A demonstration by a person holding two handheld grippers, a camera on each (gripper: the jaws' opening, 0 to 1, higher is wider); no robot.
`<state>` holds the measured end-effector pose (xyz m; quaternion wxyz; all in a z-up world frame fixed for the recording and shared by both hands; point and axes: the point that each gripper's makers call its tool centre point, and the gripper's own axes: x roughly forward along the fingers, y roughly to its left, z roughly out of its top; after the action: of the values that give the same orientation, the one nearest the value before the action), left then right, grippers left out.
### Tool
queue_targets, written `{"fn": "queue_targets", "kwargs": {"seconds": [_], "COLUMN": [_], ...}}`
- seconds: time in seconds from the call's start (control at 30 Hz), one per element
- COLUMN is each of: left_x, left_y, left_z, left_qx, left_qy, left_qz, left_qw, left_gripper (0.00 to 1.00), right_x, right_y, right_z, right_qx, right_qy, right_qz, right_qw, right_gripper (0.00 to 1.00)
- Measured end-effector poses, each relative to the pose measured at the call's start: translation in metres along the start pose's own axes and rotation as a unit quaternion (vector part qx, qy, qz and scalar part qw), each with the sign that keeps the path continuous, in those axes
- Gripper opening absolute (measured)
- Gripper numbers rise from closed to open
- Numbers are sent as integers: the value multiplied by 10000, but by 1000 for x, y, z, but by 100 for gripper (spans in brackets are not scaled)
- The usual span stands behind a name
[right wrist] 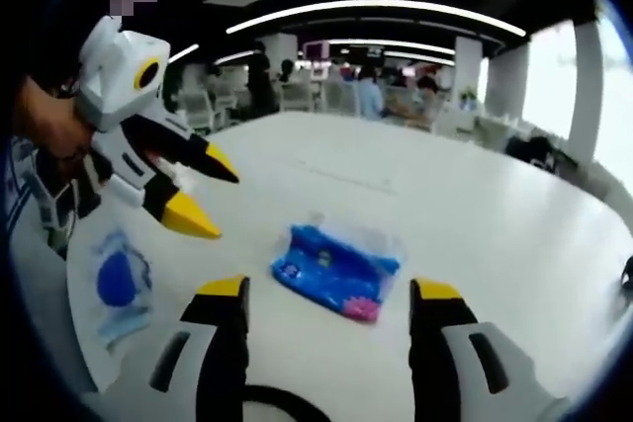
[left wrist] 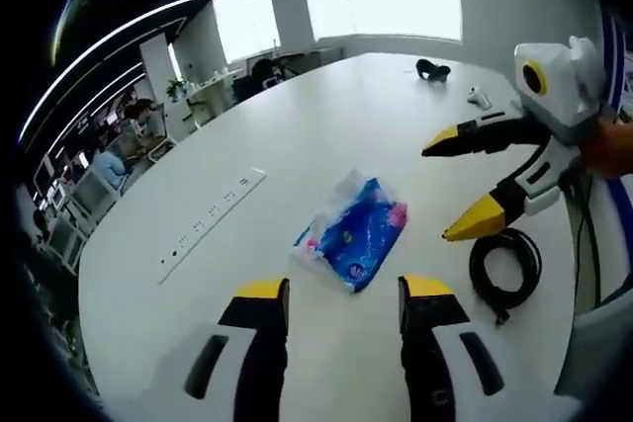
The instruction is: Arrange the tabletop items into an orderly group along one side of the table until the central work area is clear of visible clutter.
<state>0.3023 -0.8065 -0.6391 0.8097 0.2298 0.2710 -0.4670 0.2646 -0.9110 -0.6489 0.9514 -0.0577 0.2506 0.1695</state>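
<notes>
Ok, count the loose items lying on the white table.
5 visible: blue plastic tissue pack mid-table, coiled black cable beside it, blue-printed clear bag near the edge, small black object and small white object at the far end. More may be hidden.

Blown-out window glare, soft focus, fisheye-warped edges.

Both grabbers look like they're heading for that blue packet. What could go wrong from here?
Both open grippers, left gripper and right gripper, face the same blue packet, so they might collide over it. Its thin plastic wrap may slip or crumple when pinched. The coiled black cable nearby could snag a jaw.
</notes>
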Motion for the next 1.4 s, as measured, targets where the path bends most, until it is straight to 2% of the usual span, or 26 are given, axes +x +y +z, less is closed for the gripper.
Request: {"fn": "queue_targets", "kwargs": {"seconds": [0.2, 0.47, 0.67, 0.8, 1.13, 1.4], "left_x": [-16, -35, -50, -59, -86, -107], "left_y": [-2, -2, -3, -4, -10, -3], "left_z": [1, 3, -1, -6, -18, -31], "left_qx": [-41, -49, -87, -187, -247, -344], "left_qy": [-87, -248, -318, -344, -541, -606], "left_qz": [90, 206, 311, 352, 407, 468], "left_qw": [9999, 9995, 9990, 9986, 9974, 9965], "left_gripper": [47, 53, 60, 69, 87, 91], "right_x": [-10, -18, -23, -29, -42, -49], "right_y": [8, 18, 31, 41, 60, 78], "right_z": [9, 21, 22, 23, 25, 30], "right_qx": [-18, 94, 86, 57, -17, -94], "right_qy": [-81, -181, -177, -167, -78, -81], "right_qz": [-21, -16, 62, 110, 13, 34], "right_qw": [10000, 9998, 9998, 9998, 10000, 9999], "right_gripper": [69, 86, 96, 100, 98, 98]}}
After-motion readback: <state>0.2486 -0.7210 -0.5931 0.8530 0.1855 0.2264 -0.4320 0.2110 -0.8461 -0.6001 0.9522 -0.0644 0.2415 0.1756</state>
